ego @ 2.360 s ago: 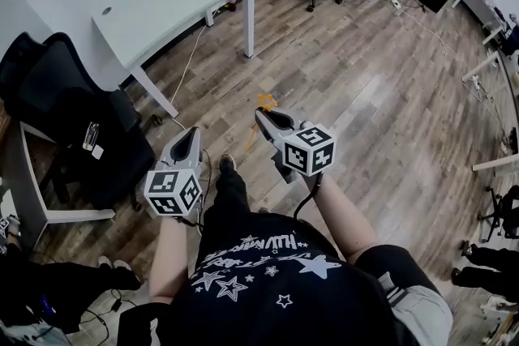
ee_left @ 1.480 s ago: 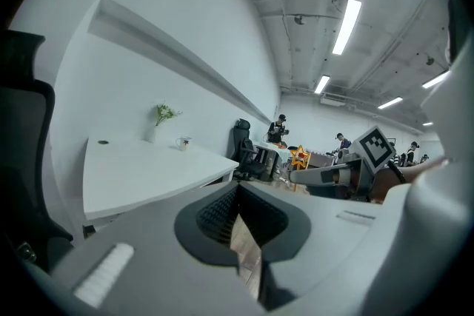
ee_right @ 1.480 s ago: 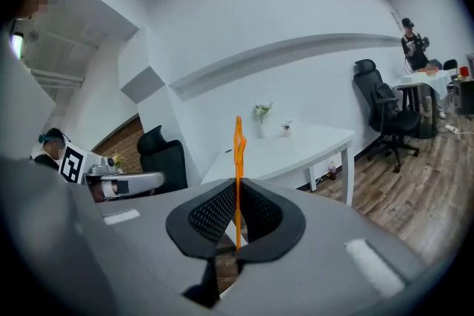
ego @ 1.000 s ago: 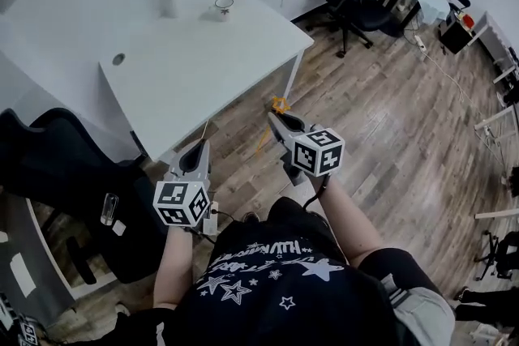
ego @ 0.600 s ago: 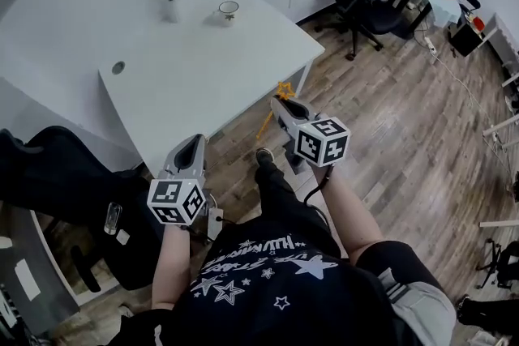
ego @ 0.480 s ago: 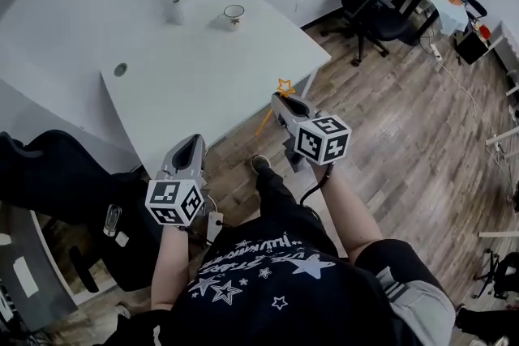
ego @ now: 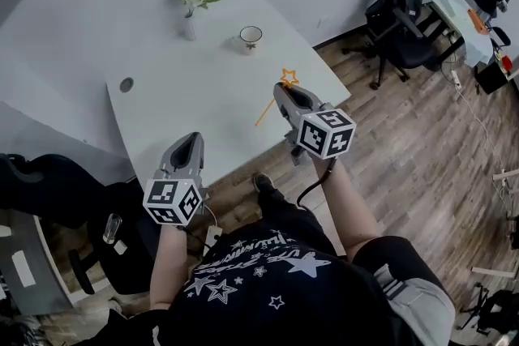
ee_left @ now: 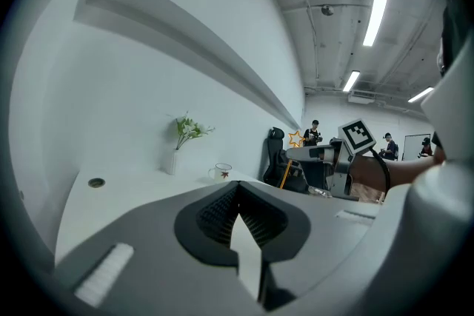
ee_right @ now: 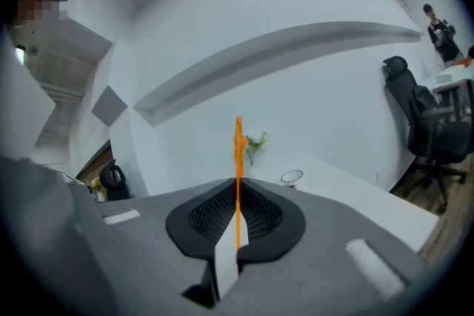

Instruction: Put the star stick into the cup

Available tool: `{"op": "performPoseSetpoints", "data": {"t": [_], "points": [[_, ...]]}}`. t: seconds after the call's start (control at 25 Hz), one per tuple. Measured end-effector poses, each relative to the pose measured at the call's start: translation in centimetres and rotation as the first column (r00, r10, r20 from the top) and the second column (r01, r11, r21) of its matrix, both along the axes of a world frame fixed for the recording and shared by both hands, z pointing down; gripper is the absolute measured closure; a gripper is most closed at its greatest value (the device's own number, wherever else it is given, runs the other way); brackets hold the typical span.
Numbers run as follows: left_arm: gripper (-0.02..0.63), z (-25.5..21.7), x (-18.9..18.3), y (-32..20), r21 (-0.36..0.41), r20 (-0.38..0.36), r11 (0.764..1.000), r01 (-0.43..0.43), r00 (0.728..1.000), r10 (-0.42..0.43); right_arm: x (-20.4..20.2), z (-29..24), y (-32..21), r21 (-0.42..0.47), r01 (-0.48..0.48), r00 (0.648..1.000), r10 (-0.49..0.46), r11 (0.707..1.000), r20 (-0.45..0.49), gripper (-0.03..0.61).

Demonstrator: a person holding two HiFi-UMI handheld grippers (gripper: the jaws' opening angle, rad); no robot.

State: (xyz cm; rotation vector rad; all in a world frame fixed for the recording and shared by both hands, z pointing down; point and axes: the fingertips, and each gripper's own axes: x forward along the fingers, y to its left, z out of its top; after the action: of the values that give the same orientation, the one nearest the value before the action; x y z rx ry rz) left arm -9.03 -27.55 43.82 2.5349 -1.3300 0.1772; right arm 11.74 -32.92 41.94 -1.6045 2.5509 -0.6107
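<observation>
My right tool (ego: pixel 283 88) gripped the thin orange star-tipped stick (ego: pixel 267 113) near the white desk (ego: pixel 178 93) edge, left tool (ego: pixel 191 138) closed empty; I reckoned centring above the distant white cup (ego: pixel 250 36) before lowering mattered.

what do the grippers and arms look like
The left gripper and right gripper are grey tapered shells with black ribbed pads, each bearing a white cube of black square markers. A black cable trails from the right one. Short-sleeved black T-shirt with white stars.
</observation>
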Motion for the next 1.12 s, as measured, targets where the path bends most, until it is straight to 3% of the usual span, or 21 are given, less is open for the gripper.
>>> {"op": "performPoseSetpoints", "data": {"t": [0.48, 1.12], "points": [[0.611, -1.7, 3.9, -11.1, 0.038, -0.007, 0.998, 0.054, 0.999, -0.054, 3.3, -3.7, -12.5, 0.080, 0.058, 0.998, -0.057, 0.995, -0.016, 0.546], [0.611, -2.0, 5.7, -20.3, 0.052, 0.009, 0.992, 0.112, 0.994, -0.113, 5.6, -5.8, -24.8, 0.150, 0.068, 0.998, -0.067, 0.986, -0.014, 0.548]]}}
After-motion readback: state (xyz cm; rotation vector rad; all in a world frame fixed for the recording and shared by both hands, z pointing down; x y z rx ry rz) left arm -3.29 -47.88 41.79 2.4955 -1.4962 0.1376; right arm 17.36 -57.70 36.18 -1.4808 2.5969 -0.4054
